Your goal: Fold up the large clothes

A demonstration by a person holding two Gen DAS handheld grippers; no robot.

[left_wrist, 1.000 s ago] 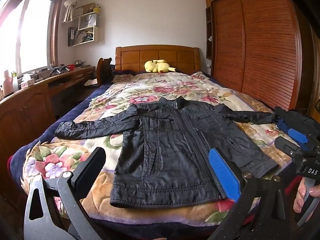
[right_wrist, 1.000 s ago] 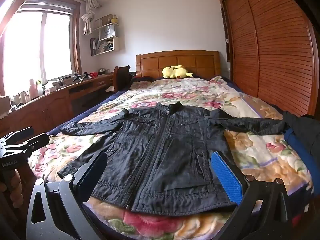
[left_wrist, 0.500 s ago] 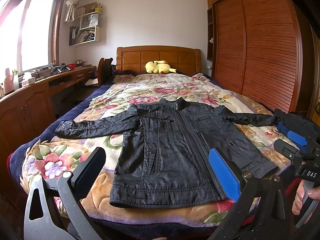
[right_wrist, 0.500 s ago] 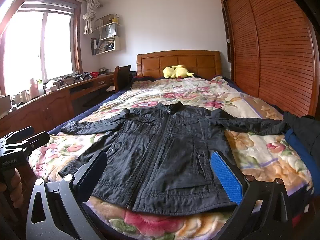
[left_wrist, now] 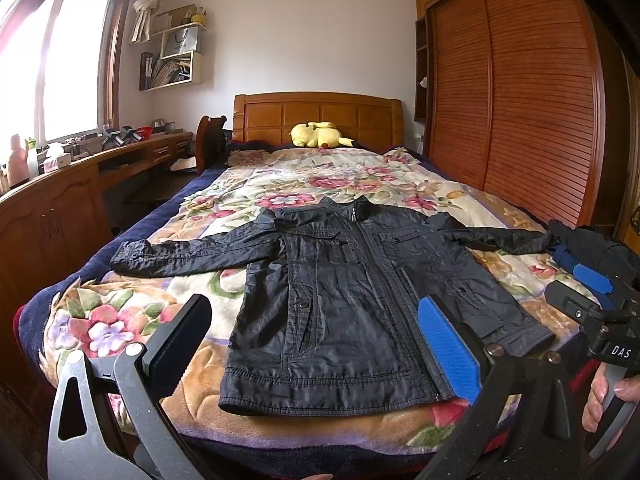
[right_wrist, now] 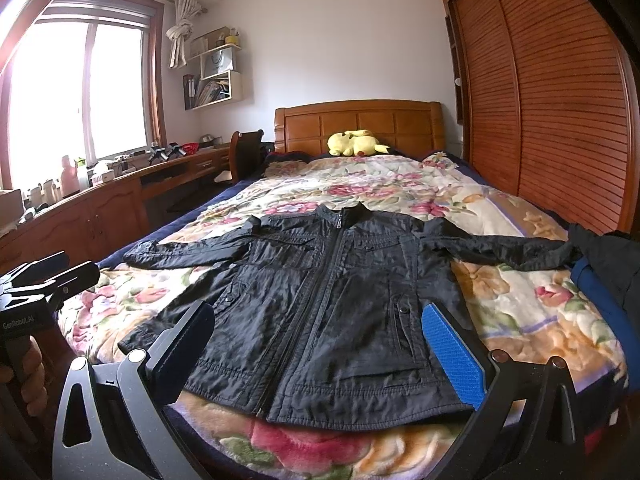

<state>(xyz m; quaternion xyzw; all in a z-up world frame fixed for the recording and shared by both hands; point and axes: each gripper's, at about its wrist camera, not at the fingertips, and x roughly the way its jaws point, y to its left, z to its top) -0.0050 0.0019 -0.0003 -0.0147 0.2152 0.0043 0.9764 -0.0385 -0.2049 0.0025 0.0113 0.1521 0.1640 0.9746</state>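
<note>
A black zip-up jacket lies flat and face up on the flowered bedspread, sleeves spread to both sides, hem toward me; it also shows in the right wrist view. My left gripper is open and empty, held above the foot of the bed near the hem. My right gripper is open and empty, also near the hem. The right gripper shows at the right edge of the left wrist view, and the left gripper at the left edge of the right wrist view.
A yellow plush toy lies by the wooden headboard. A wooden desk runs along the left under the window. A slatted wardrobe stands on the right. Dark and blue clothes are piled at the bed's right edge.
Both grippers have drifted slightly; the views have shifted a little. The jacket has not moved and both grippers stay open.
</note>
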